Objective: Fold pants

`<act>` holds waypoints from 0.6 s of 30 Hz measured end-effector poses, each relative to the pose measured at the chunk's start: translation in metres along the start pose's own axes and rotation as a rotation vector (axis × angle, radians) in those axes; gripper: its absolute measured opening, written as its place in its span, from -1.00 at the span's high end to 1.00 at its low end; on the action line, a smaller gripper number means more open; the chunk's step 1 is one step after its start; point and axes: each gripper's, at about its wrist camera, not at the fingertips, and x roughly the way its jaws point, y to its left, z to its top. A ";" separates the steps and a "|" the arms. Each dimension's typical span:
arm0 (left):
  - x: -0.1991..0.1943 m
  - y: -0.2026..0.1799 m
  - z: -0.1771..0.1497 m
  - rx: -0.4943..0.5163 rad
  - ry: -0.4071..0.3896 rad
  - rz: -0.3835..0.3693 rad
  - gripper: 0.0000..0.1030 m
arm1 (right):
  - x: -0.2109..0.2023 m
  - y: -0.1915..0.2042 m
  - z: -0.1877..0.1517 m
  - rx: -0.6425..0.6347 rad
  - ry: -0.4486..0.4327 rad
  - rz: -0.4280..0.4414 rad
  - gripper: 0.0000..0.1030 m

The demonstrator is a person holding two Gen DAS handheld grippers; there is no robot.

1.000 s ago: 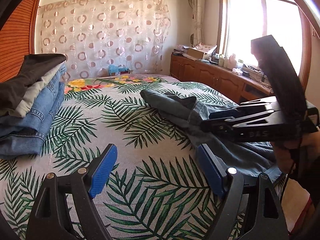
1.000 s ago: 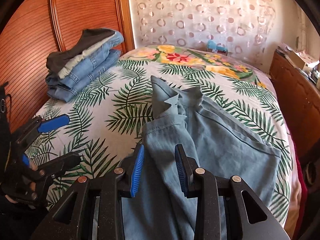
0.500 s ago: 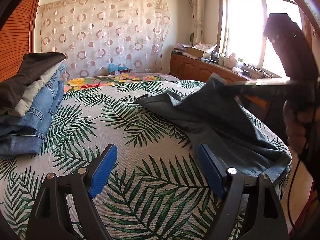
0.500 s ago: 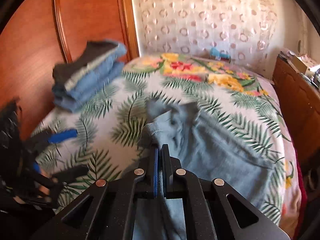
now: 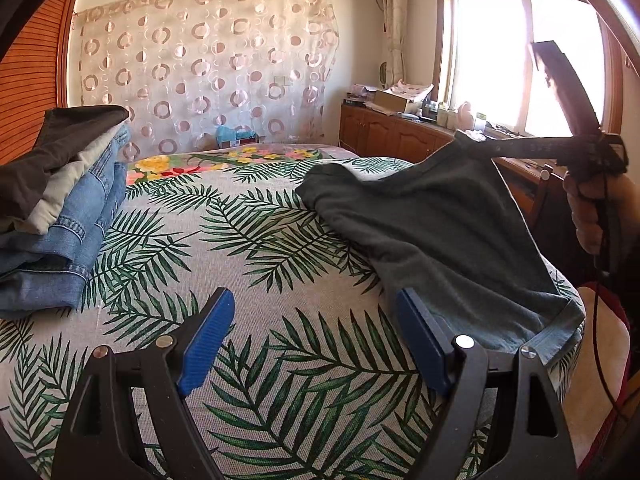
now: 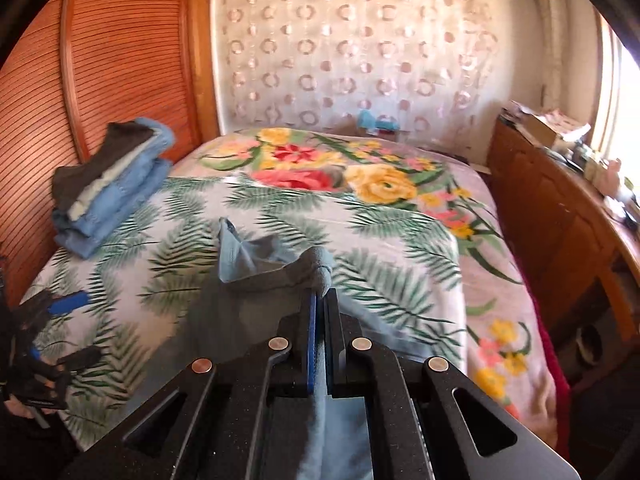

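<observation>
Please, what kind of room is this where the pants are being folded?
Most likely a home bedroom. The work surface is a bed with a palm-leaf cover, a wooden slatted headboard stands behind it, and a low wooden cabinet with household clutter runs under the window.

We count 2 grippers, left gripper and right gripper; 1 loose pair of pants; 1 stack of folded clothes at 9 o'clock; 1 bed.

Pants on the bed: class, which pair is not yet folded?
The grey-blue pants beside the window, one edge lifted off the bed by the right gripper; the others sit folded in a stack by the headboard.
</observation>
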 end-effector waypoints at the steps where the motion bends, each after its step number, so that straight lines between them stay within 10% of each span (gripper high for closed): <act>1: 0.000 0.000 0.000 -0.001 -0.001 0.000 -0.61 | 0.002 -0.004 -0.001 0.007 0.005 -0.020 0.94; 18: 0.003 -0.001 0.000 0.019 0.027 0.005 -0.61 | 0.042 -0.035 -0.006 0.181 0.078 -0.058 0.51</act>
